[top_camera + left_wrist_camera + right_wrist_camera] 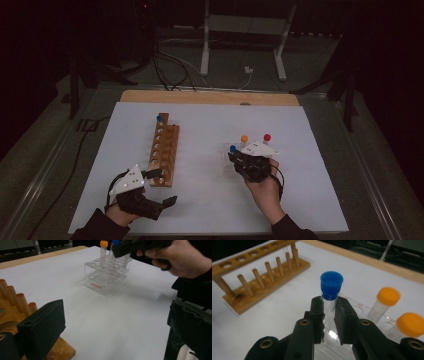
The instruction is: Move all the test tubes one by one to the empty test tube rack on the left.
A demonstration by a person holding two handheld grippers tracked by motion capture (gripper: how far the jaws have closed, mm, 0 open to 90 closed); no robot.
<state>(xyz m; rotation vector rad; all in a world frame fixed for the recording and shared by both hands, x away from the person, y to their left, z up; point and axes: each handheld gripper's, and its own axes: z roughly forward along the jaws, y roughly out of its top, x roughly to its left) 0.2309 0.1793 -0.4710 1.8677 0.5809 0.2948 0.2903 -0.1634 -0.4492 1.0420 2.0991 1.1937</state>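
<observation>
Where jaws close, blue-capped tube (331, 287) between

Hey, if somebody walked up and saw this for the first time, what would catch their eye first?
Most striking is the blue-capped tube, clamped between the jaws of the right claw just below its cap, above the clear plastic rack at the table's right. Next come the bright orange caps standing in that rack beside it. To the left lies the long wooden rack, with the left claw open at its near end.
</observation>
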